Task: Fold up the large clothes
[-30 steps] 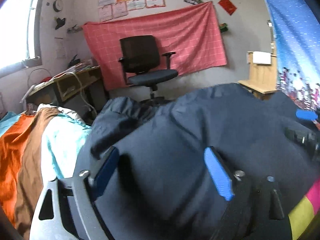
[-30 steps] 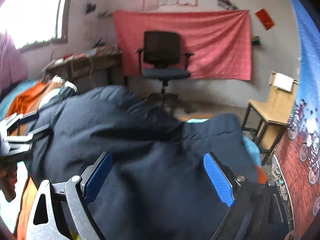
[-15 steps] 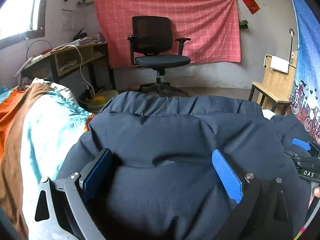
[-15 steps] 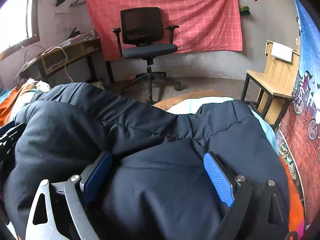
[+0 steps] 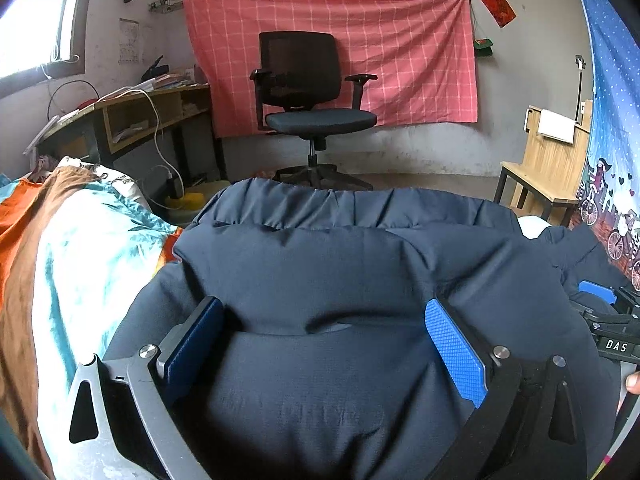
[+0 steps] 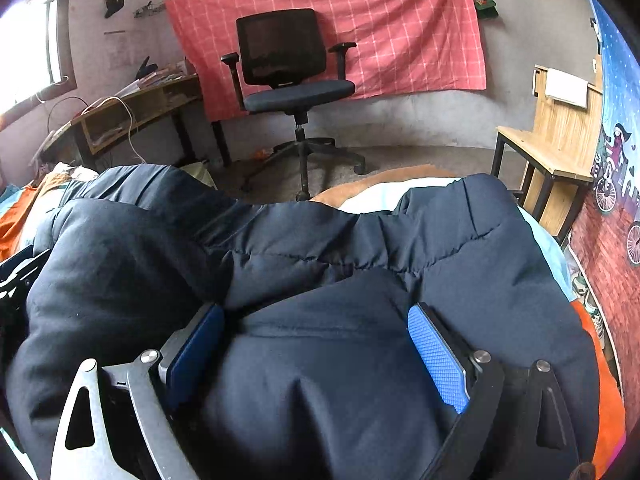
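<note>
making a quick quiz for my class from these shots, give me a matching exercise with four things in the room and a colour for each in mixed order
Things:
1. puffy jacket
2. office chair
3. cloth hung on the wall
4. small desk at the right wall

Colours:
a. pink-red with a pale grid
b. light wood
c. dark navy
d. black

Pairs: 1-c, 2-d, 3-a, 4-b
</note>
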